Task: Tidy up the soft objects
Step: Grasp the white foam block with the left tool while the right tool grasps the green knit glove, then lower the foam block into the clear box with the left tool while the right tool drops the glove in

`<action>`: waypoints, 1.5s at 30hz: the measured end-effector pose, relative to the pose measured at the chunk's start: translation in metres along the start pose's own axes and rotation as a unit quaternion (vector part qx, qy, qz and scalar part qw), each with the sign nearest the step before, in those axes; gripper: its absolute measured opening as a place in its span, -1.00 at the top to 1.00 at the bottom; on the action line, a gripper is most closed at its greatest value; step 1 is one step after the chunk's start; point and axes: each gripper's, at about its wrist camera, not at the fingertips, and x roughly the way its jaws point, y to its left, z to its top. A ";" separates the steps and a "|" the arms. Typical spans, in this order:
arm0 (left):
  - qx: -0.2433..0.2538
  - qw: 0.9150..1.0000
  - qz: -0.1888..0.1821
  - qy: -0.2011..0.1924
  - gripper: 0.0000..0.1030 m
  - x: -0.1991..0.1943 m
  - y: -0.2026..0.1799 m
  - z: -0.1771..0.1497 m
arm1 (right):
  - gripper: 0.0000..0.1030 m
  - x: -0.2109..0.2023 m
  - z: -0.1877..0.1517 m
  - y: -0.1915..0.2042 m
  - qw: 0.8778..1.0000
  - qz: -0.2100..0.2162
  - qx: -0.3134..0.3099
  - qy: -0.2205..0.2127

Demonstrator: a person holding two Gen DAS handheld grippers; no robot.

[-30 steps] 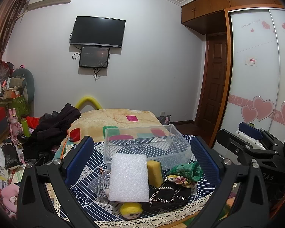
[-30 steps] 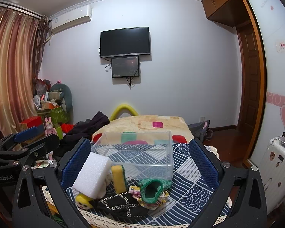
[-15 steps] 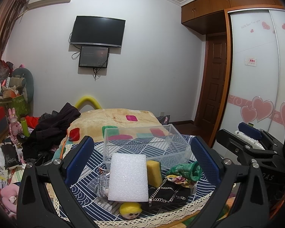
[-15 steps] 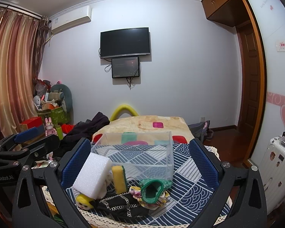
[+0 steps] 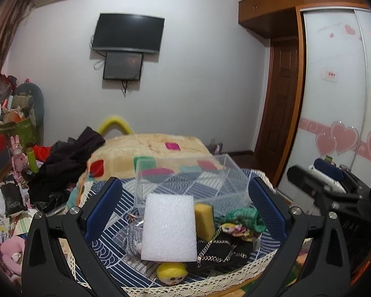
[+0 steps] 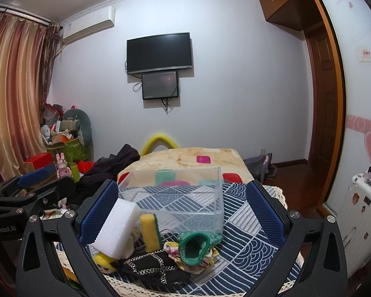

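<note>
Left tongs (image 5: 185, 208) wide open above the worktop (image 5: 235, 276), gripping nothing. Between the blue pads (image 5: 104, 208): white foam block (image 5: 169, 227) upright, yellow sponge (image 5: 204, 219) just right of it, clear plastic box (image 5: 193, 180) behind. Green knit piece (image 5: 244, 219) farther right; yellow-haired doll head (image 5: 172, 271) at near edge.
</note>
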 end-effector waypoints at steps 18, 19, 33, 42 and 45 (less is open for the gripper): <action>-0.028 0.990 0.000 0.139 -1.00 0.095 0.027 -0.051 | -0.70 0.060 -0.051 -0.029 0.990 0.022 0.040 0.135; -0.030 0.988 -0.004 0.148 -1.00 0.099 0.027 -0.055 | -0.70 0.064 -0.054 -0.029 0.988 0.026 0.042 0.145; 0.001 0.984 -0.005 0.179 -0.58 0.113 0.018 -0.068 | 0.56 0.081 -0.069 -0.037 0.975 0.039 0.058 0.211; -0.001 0.991 0.002 0.134 -0.58 0.090 0.021 -0.052 | 0.68 0.063 -0.050 -0.030 0.984 0.035 0.037 0.170; -0.005 0.993 0.003 0.118 -0.58 0.081 0.025 -0.042 | 0.68 0.055 -0.040 -0.028 0.987 0.034 0.031 0.153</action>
